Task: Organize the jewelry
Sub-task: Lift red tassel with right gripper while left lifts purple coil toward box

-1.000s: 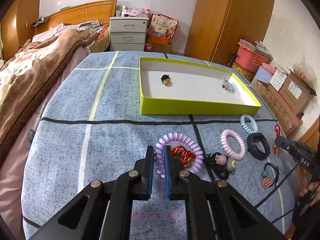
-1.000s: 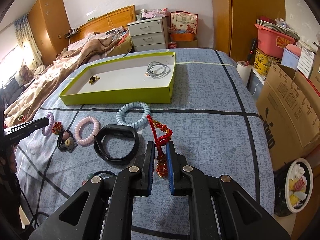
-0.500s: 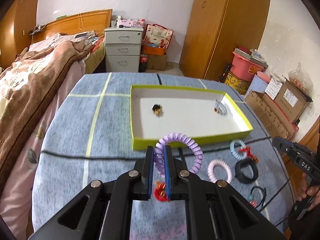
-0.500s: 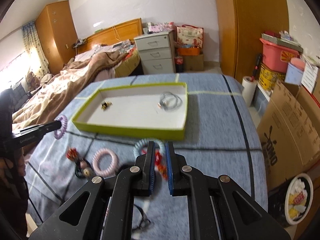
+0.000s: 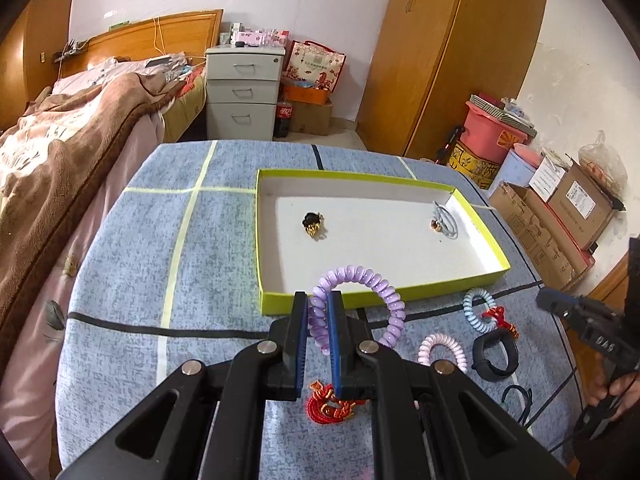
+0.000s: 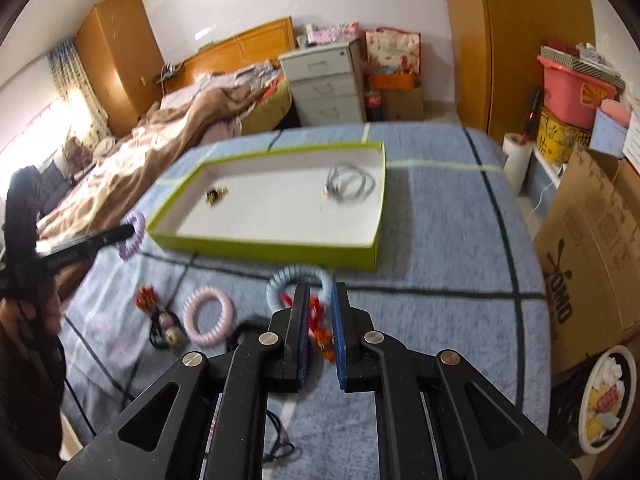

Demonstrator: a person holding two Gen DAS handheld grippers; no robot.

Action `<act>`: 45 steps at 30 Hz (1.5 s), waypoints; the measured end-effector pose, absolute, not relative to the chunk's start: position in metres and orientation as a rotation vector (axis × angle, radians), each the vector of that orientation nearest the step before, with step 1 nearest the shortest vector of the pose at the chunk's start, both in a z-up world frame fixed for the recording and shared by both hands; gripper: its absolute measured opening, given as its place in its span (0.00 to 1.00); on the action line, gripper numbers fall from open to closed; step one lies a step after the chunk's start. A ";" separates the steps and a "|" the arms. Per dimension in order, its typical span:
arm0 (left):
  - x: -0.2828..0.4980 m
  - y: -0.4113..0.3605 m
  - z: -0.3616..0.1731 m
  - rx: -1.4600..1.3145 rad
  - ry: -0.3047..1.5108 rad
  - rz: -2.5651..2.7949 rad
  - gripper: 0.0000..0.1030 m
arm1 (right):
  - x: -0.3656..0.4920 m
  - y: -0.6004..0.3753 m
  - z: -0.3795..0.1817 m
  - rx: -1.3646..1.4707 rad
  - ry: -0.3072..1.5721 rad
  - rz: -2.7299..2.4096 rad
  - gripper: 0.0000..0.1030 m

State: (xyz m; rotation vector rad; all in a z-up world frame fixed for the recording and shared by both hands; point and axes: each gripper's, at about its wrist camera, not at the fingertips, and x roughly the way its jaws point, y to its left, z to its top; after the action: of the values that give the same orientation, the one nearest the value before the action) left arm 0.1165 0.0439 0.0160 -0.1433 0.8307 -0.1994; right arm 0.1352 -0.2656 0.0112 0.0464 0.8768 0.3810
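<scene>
Left gripper (image 5: pixel 318 330) up close: its blue fingers (image 5: pixel 302 332) are clamped tight on a purple spiral hair tie (image 5: pixel 362 280), which arches up and off to the right, lifted clear of the blue checked cloth on the counter (image 5: pixel 192 280). Below those fingers a red knotted charm (image 5: pixel 332 406) lies on the cloth. Over on the right gripper (image 6: pixel 320 330), the jaws are parting, a narrow gap between them, and a red knotted cord ornament (image 6: pixel 318 322) shows in that gap; the view is blurred, so I cannot tell whether the fingers (image 6: pixel 340 332) still press on it. Just beyond, a pale blue spiral hair tie (image 6: pixel 298 276) sits on the cloth, with a pink spiral hair tie (image 6: pixel 208 314) to its left and a black band (image 5: pixel 495 355) near them. A small figure charm on a dark cord (image 6: pixel 170 330) lies beside the pink one. Farther back stands the shallow green-edged tray (image 5: pixel 360 300), white inside, holding a small black-and-gold piece (image 5: pixel 312 224) toward its left and a grey elastic loop (image 5: pixel 446 220) by its right wall. Past the counter: a bed (image 5: pixel 60 152) with a brown blanket, a grey drawer unit (image 5: pixel 242 92) and a wooden wardrobe (image 5: pixel 440 60).
</scene>
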 end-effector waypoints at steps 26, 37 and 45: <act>0.121 0.040 0.002 -0.156 0.872 -0.212 0.10 | 0.137 -0.247 -0.026 -0.165 0.999 0.413 0.33; 0.123 0.039 0.000 -0.160 0.875 -0.210 0.10 | 0.133 -0.261 -0.008 -0.101 0.957 0.430 0.33; 0.121 0.039 -0.001 -0.164 0.881 -0.214 0.10 | 0.136 -0.257 -0.018 -0.150 0.989 0.419 0.33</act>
State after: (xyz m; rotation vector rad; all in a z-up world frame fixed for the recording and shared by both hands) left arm 0.1211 0.0387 -0.0012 -0.1645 0.8812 -0.2139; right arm 0.1359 -0.2570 -0.0177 -0.1498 0.9891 0.4185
